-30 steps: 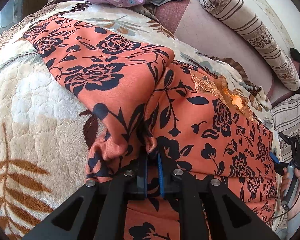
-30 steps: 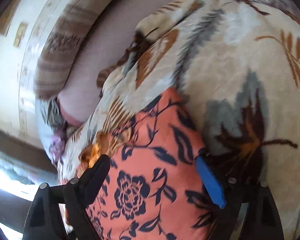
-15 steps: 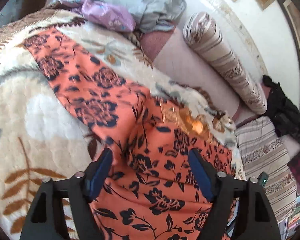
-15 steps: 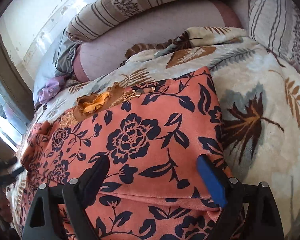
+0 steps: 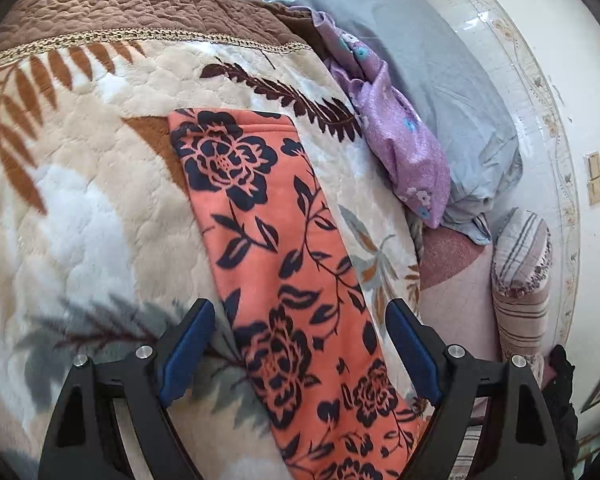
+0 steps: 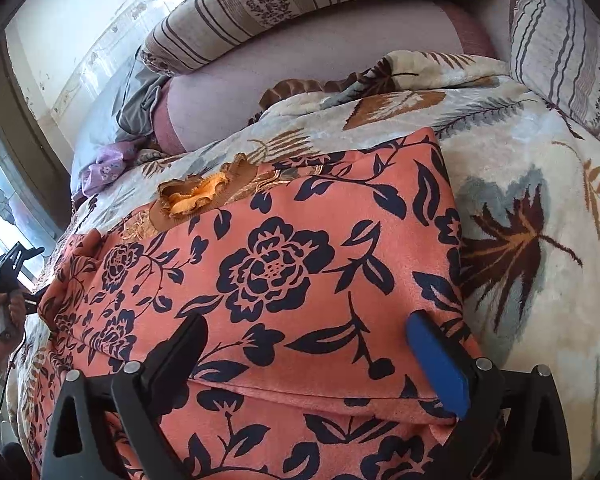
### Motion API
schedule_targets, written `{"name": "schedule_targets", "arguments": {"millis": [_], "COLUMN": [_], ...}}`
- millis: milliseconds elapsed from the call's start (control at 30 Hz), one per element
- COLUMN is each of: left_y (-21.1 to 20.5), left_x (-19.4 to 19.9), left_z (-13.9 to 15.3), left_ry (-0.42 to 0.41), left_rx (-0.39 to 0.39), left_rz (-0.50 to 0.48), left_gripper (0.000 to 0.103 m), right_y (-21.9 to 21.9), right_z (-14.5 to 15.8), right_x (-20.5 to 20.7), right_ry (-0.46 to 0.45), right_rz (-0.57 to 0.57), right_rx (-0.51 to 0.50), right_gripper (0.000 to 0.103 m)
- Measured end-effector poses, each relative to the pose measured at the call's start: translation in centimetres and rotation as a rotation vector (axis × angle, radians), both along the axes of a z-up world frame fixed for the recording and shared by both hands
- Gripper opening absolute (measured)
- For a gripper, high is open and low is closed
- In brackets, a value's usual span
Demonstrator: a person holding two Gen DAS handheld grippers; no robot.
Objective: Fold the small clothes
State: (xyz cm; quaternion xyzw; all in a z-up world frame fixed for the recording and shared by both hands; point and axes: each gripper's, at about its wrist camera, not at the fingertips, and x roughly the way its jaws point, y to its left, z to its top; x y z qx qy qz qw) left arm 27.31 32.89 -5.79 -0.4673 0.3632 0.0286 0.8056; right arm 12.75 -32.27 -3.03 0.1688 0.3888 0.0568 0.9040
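**Lining up the next fold on the orange floral garment**

Left wrist view: our left gripper (image 5: pixel 298 344) hangs over the bed with its blue-padded fingers (image 5: pixel 186 354) spread wide apart and nothing between them. Below it a long narrow strip of the orange floral garment (image 5: pixel 268 264), likely a trouser leg, runs away from us across the leaf-print blanket (image 5: pixel 80 200) and ends in a straight hem. A purple floral cloth (image 5: pixel 396 136) and a grey pillow (image 5: pixel 432 80) lie beyond it, apart from the strip. To do this step well, we judge that we should travel toward that far hem, come down on one layer edge only, and pinch near a corner so the leg lifts flat without twisting.

Right wrist view: our right gripper (image 6: pixel 312 356) is likewise wide apart and empty, just above the broad part of the same garment (image 6: pixel 300 264), where one layer lies folded over another with a visible seam edge near the fingers. An orange ruffle trim (image 6: pixel 198 198) sits at the far edge. The left gripper and the hand holding it show at the far left. Here we would pin or grasp the fold edge so the plush blanket does not drag the cloth, then bring both ends together evenly. The thick pile could catch a fingertip, so a shallow approach seems wise.
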Motion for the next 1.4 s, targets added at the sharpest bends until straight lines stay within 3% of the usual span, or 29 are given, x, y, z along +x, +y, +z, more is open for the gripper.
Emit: {"name": "schedule_targets", "arguments": {"millis": [133, 167, 233, 267, 300, 400, 567, 667, 767, 867, 967, 1033, 1067, 1100, 1133, 1200, 1233, 1400], "left_y": [1.0, 1.1, 1.5, 1.7, 1.9, 0.5, -5.9, -12.7, -21.1, -29.9, -37.7, -42.3, -44.2, -45.8, -46.5, -45.7, -44.5, -35.2], "left_x": [1.6, 2.0, 3.0, 3.3, 3.1, 2.4, -1.1, -4.0, -6.5, -8.4, -10.0, -10.2, -10.0, -10.2, -10.4, -11.1, -11.8, -14.9], "left_z": [-0.3, -0.3, -0.4, -0.8, -0.4, 4.3, 18.3, 25.5, 28.3, 27.0, 22.5, 17.8, 14.6, 11.5, 8.6, 4.8, 4.5, 8.8], "left_ry": [-0.014, -0.001, 0.097, 0.15, 0.149, 0.122, -0.142, -0.32, -0.431, -0.479, -0.478, -0.399, -0.322, -0.228, -0.15, -0.035, -0.036, -0.203], "left_rx": [0.054, 0.068, 0.16, 0.18, 0.188, 0.37, 0.654, 0.757, 0.795, 0.799, 0.778, 0.761, 0.779, 0.809, 0.831, 0.867, 0.869, 0.845], "left_rz": [0.04, 0.043, 0.034, 0.02, 0.035, 0.05, 0.004, -0.119, -0.292, -0.475, -0.645, -0.797, -0.867, -0.943, -0.993, -1.016, -1.003, -0.784], "left_gripper": [0.087, 0.08, 0.011, 0.005, 0.005, 0.005, 0.005, 0.005, 0.005, 0.005, 0.007, 0.035, 0.075, 0.086, 0.086, 0.085, 0.084, 0.085], "right_y": [0.0, 0.1, 0.1, 0.1, 0.1, 0.1, 0.0, -0.1, -0.4, -0.8, -1.5, -2.0, -2.3, -2.7, -3.1, -3.8, -4.1, -4.7], "right_z": [-0.1, -0.1, -0.2, -0.2, -0.2, -0.2, -0.2, -0.2, 0.0, 0.1, 0.3, 0.4, 0.5, 0.6, 0.8, 1.2, 1.4, 2.0], "right_x": [0.0, 0.1, 0.2, 0.2, 0.2, 0.2, 0.1, 0.1, 0.0, -0.3, -0.7, -1.0, -1.2, -1.4, -1.7, -2.4, -2.7, -3.1], "right_ry": [-0.001, -0.001, 0.001, 0.001, 0.001, -0.001, -0.003, -0.005, -0.011, -0.023, -0.038, -0.048, -0.05, -0.05, -0.053, -0.065, -0.073, -0.078], "right_rz": [0.002, 0.002, 0.001, 0.001, 0.001, 0.0, -0.001, -0.002, -0.003, -0.005, -0.01, -0.018, -0.024, -0.035, -0.046, -0.049, -0.049, -0.031], "right_rx": [0.001, 0.0, -0.001, -0.002, -0.002, 0.006, 0.013, 0.019, 0.042, 0.081, 0.132, 0.172, 0.194, 0.224, 0.264, 0.34, 0.371, 0.515], "right_gripper": [0.102, 0.102, 0.102, 0.102, 0.102, 0.102, 0.102, 0.102, 0.102, 0.102, 0.102, 0.102, 0.102, 0.102, 0.102, 0.102, 0.102, 0.102]}}
